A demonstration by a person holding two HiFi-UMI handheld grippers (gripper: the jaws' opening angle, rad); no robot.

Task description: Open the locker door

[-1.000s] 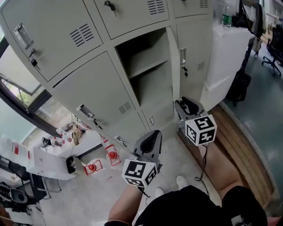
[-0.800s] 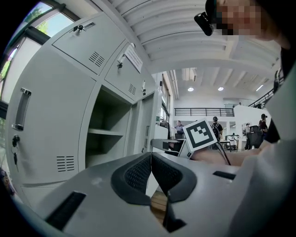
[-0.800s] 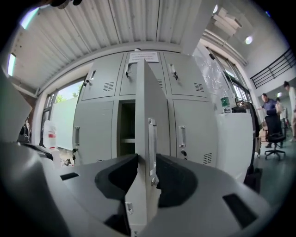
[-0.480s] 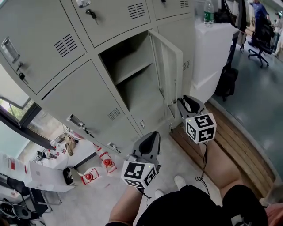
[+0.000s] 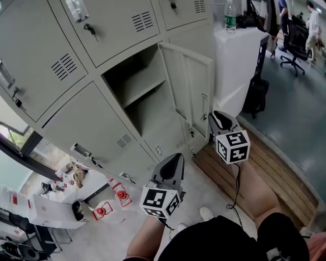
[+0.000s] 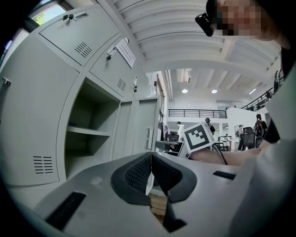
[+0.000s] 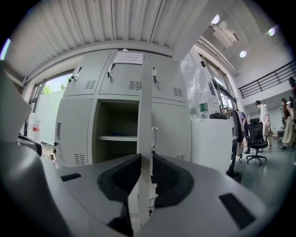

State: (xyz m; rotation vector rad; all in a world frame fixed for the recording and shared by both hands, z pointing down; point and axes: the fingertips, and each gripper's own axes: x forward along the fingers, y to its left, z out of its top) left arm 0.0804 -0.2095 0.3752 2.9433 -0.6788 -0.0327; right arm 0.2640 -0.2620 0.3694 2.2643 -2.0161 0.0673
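Observation:
The grey locker door (image 5: 193, 86) stands swung out to the right of its open compartment (image 5: 137, 97), which has one shelf and nothing on it. My right gripper (image 5: 213, 116) is at the door's free edge near the handle. In the right gripper view the door (image 7: 145, 115) runs edge-on between the closing jaws of the right gripper (image 7: 146, 162), and both pads touch it. My left gripper (image 5: 175, 158) hangs lower, in front of the lockers, apart from the door. In the left gripper view the left gripper (image 6: 151, 159) is shut with nothing in it.
More shut lockers (image 5: 61, 61) surround the open one. A white cabinet (image 5: 237, 61) with a water bottle (image 5: 230, 9) stands right of the lockers, a black bag (image 5: 256, 97) beside it. A wooden platform (image 5: 254, 168) lies underfoot. Red items (image 5: 121, 193) lie on the floor at the left.
The locker door has swung further out to the right, from nearly edge-on to showing its inner face. The right gripper stayed at its free edge. The left gripper barely moved.

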